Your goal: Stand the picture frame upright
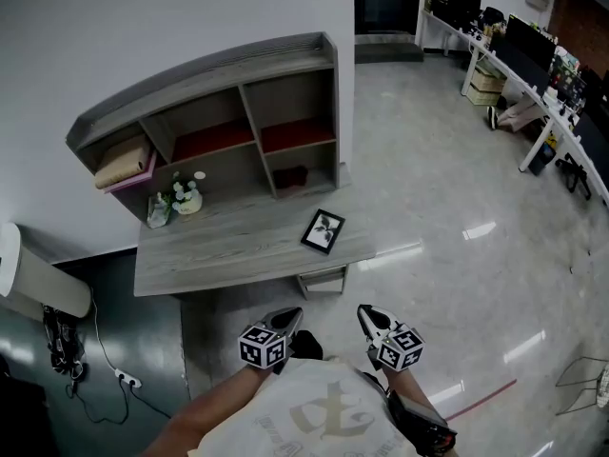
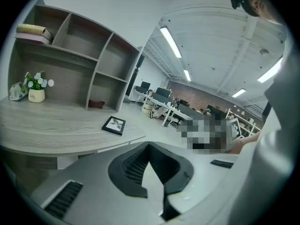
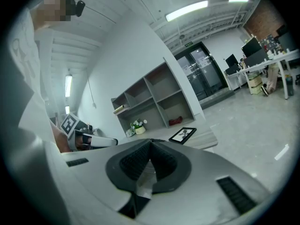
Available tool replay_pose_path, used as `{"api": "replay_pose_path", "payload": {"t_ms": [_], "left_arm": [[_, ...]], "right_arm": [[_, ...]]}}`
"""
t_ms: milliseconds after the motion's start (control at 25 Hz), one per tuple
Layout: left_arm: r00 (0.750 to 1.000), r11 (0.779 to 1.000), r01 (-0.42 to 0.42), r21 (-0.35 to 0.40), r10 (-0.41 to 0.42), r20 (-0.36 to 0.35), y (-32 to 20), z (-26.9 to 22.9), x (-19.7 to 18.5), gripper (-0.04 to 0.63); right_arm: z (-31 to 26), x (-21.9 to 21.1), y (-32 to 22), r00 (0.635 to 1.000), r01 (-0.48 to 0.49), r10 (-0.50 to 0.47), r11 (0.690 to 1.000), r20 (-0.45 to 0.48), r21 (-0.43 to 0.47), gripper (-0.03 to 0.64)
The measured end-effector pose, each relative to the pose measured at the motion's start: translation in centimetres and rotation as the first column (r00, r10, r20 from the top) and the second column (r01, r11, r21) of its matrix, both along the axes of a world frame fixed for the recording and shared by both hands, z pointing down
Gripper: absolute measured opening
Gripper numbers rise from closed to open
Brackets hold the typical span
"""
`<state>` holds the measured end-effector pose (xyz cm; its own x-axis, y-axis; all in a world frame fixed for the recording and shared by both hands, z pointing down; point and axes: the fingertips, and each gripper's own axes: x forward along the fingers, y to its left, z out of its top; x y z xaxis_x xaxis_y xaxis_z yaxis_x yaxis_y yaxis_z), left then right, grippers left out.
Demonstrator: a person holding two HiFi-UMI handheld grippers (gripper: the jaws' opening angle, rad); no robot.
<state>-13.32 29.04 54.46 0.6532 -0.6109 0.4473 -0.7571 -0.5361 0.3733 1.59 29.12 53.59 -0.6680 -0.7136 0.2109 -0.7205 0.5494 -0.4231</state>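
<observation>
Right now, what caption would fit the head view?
A picture frame lies flat near the desk's right edge; left gripper and right gripper, both shut and empty, hover short of the desk.

The person is holding both grippers low and near each other, tips angling slightly toward one another. The left gripper [image 1: 290, 314] is pointing forward, its jaws pressing together with nothing between them. The right gripper [image 1: 365, 312] is sitting just beside it, jaws likewise closed and empty.
</observation>
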Motion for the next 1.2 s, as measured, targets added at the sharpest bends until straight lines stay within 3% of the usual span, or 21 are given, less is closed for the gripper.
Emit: {"api": "replay_pose_path", "payload": {"t_ms": [600, 1200], "left_arm": [[0.998, 0.996, 0.064, -0.056, -0.064, -0.006, -2.6, 2.0, -2.3, 0.002], [0.998, 0.995, 0.045, -0.087, -0.048, -0.036, -12.9, 3.3, -2.0, 0.002]], "right_arm": [[2.3, -2.1, -3.8, 0.999, 0.044, -0.044, 0.996, 0.001, -0.076, 0.005], [3.2, -2.5, -13.3, 0.998, 0.046, -0.051, 0.991, -0.037, -0.123, 0.005]]}}
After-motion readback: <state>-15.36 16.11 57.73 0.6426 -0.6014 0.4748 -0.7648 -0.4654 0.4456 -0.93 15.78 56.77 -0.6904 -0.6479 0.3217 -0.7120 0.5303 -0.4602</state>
